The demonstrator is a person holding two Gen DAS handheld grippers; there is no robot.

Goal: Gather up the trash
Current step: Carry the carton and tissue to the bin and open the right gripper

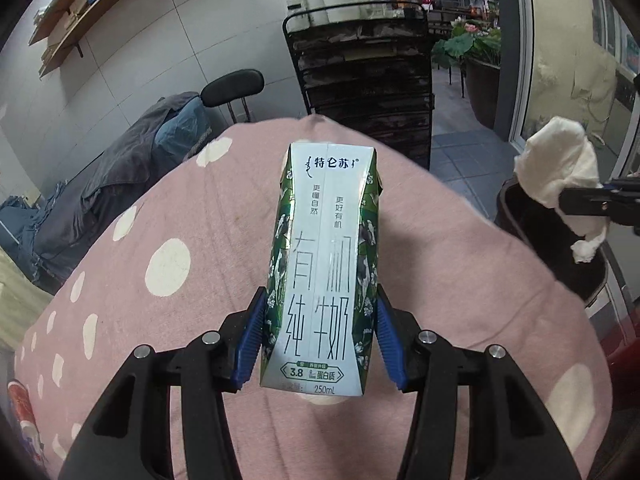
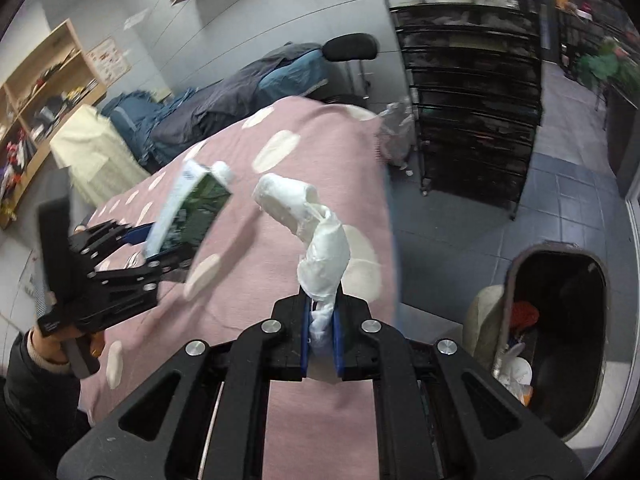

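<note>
My left gripper (image 1: 320, 312) is shut on a green and white 250 mL milk carton (image 1: 326, 256) and holds it above the pink polka-dot tablecloth (image 1: 180, 220). The carton also shows in the right wrist view (image 2: 188, 212), at the left. My right gripper (image 2: 322, 316) is shut on a crumpled white tissue (image 2: 316, 236), held above the table's right side. The tissue (image 1: 560, 176) shows at the right edge of the left wrist view, above the black trash bin (image 1: 532, 232). The bin (image 2: 560, 340) stands on the floor to the right of the table and holds some trash.
A black wire rack (image 1: 368, 80) with white bottles on top stands beyond the table. A black chair (image 1: 232, 88) and piled blue and grey clothes (image 1: 100, 192) lie to the left. Wooden shelves (image 2: 44, 92) line the left wall. A red object (image 1: 22, 412) lies at the table's near left.
</note>
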